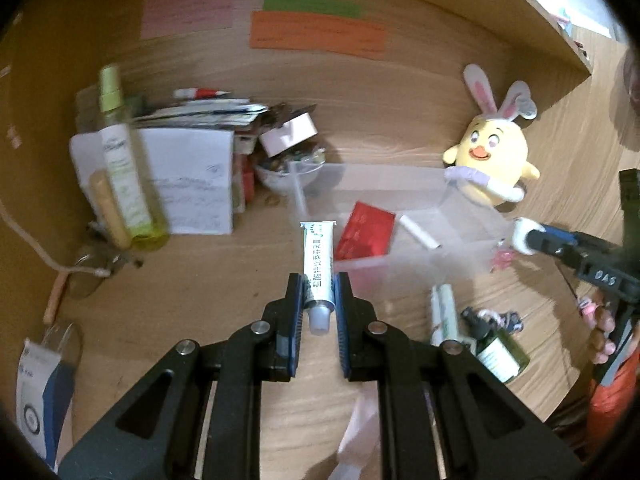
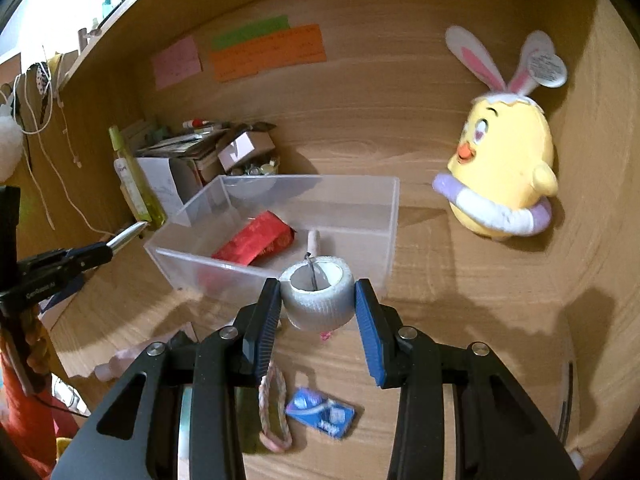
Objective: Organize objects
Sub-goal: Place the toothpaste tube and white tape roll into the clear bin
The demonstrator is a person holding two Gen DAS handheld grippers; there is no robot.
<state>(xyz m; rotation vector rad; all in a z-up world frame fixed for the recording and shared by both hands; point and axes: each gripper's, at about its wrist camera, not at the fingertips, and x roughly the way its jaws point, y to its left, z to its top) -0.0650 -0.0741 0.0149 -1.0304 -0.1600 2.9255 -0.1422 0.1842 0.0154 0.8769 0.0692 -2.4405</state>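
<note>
Black left gripper close up, clamped on white ointment tube, cap toward camera, crimped end aimed at clear plastic bin just ahead, presumably for dropping in. Right gripper pinching white tape roll at bin's near wall. Inside already: red packet, small white stick. Yellow chick plush standing beside.

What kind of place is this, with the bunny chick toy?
Probably a home desk nook. Sticky notes hang on the wooden back wall, papers are stacked in the corner, and the plush chick sits by a clear plastic bin.
</note>
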